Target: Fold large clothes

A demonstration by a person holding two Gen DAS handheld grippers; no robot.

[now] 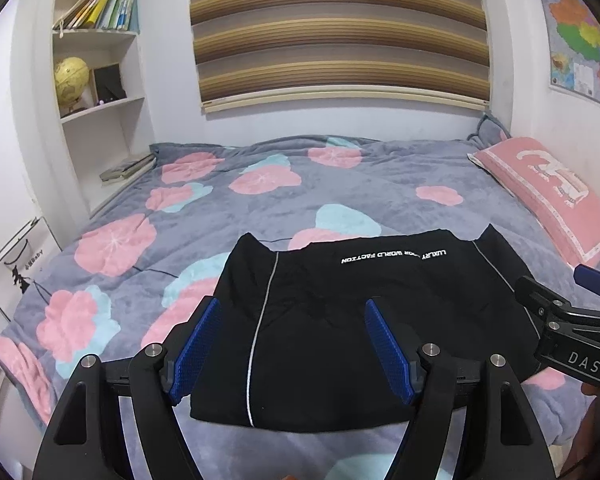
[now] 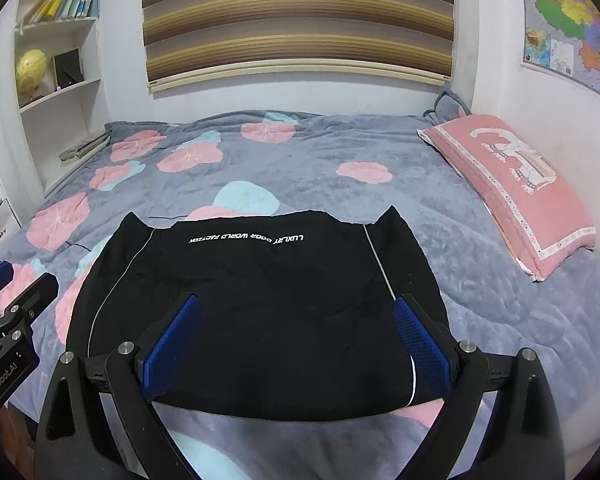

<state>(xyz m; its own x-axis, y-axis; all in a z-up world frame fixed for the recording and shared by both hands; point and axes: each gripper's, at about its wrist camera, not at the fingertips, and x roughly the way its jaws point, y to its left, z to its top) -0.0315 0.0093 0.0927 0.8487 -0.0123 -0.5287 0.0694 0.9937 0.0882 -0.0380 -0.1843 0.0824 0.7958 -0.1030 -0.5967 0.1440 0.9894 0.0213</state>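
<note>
A black garment (image 1: 340, 320) with white lettering and thin white piping lies folded into a flat rectangle on the flowered bed; it also shows in the right wrist view (image 2: 260, 312). My left gripper (image 1: 292, 348) is open and empty, held above the garment's near left part. My right gripper (image 2: 296, 340) is open and empty, held above the garment's near right part. The right gripper also shows at the right edge of the left wrist view (image 1: 560, 320). The left gripper also shows at the left edge of the right wrist view (image 2: 16, 312).
The bed has a grey blanket (image 1: 260, 184) with pink and blue flowers. A pink pillow (image 2: 512, 188) lies at the right by the wall. White shelves (image 1: 96, 80) with books and a globe stand at the left. A striped blind (image 1: 340, 32) hangs behind.
</note>
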